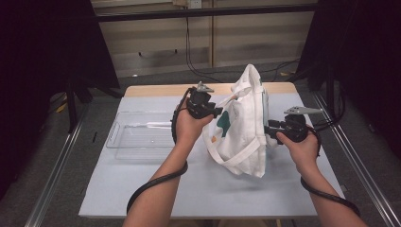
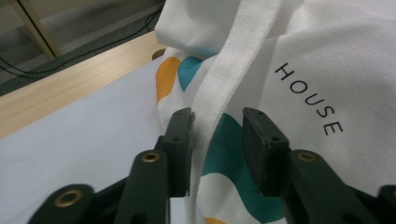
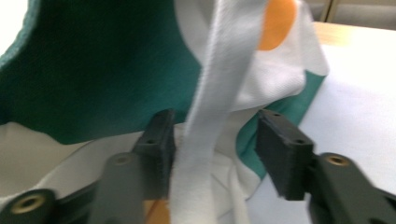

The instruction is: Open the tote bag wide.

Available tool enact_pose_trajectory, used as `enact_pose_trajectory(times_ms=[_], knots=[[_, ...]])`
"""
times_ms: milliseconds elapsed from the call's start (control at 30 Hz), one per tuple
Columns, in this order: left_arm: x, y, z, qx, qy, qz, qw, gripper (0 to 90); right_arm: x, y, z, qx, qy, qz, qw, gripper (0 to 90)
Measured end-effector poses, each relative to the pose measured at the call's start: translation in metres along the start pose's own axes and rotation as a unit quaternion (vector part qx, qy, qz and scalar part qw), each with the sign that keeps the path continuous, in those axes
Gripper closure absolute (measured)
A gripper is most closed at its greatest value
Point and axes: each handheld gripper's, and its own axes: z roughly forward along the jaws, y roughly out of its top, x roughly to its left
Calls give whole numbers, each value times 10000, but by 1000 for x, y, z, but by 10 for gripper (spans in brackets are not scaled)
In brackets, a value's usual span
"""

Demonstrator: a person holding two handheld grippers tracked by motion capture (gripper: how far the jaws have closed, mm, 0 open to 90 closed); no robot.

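Left fingers (image 2: pixel 191 140) part-open astride tote bag (image 1: pixel 241 118) strap (image 2: pixel 224 79), right fingers (image 3: pixel 285 149) likewise part-open, neither pair clamping

Desk (image 1: pixel 142 189): pale grey sheet, lower centre.
Floor (image 1: pixel 56 179): grey, metal rails.
Wall (image 1: pixel 156 42): pale panels, top centre.
Corners: dark.

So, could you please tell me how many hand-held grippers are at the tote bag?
2: the left hand-held gripper at the tote bag's left side, the right hand-held gripper at its right, each astride a white strap.
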Motion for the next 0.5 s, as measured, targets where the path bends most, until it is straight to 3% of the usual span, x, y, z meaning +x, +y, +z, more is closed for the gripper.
enact_pose_trajectory(times_ms=[100, 267, 433, 467, 500], knots=[[3, -3, -3, 131, 49, -216, 9997, 738, 1, 1, 2, -3, 60, 3, 10000, 641], [8, -9, -8, 211, 8, -495, 9985, 822, 1, 1, 2, -7, 76, 89, 9999, 714], [10, -12, -11, 304, -56, -620, 9976, 865, -1, 0, 0, 3, -7, 119, 9999, 743], [9, -14, -9, 214, -34, -741, 9970, 866, -1, -1, -1, 13, -10, 141, 9999, 752], [10, -15, -10, 286, -47, -646, 9975, 868, -2, -1, -1, 16, 5, 126, 9999, 764]])
